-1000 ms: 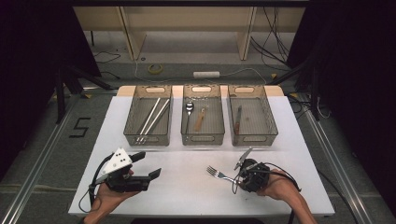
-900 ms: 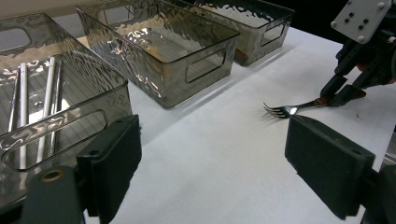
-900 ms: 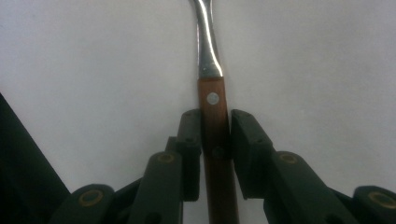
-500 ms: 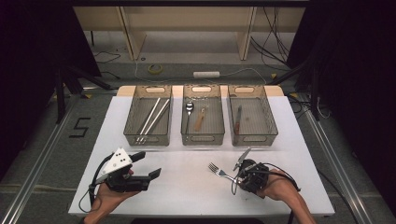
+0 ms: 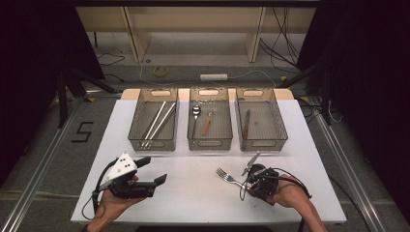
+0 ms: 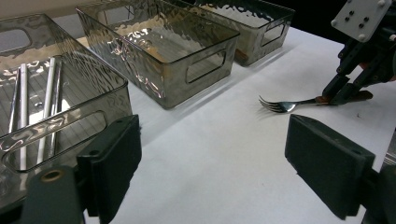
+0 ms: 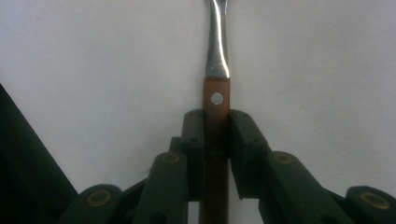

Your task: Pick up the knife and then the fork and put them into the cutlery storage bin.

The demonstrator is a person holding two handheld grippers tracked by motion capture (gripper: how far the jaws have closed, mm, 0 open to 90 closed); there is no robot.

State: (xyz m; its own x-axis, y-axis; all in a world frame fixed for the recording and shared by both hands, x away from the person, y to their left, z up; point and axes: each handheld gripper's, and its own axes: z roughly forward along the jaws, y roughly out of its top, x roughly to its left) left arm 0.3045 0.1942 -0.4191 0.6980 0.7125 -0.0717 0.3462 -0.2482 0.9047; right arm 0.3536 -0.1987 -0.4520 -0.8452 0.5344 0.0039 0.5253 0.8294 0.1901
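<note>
A fork [image 5: 231,179] with a wooden handle lies on the white table [image 5: 193,193], tines toward the left. My right gripper [image 5: 245,187] points down at the table, and its jaws have just been closing on that handle. In the right gripper view both pads [image 7: 240,140] press the brown handle [image 7: 217,121] from either side, and the steel neck [image 7: 217,51] runs on ahead. In the left gripper view the fork [image 6: 285,105] lies flat with the right gripper [image 6: 334,97] on its end. My left gripper [image 5: 153,170] stands open at the front left, nothing between its jaws [image 6: 219,158].
Three clear grey trays stand in a row at the back. The left tray [image 5: 153,145] holds long metal sticks [image 5: 157,123], the middle tray [image 5: 210,144] a spoon [image 5: 195,113] and a wooden-handled piece [image 5: 208,123], the right tray [image 5: 263,143] a knife [image 5: 247,123].
</note>
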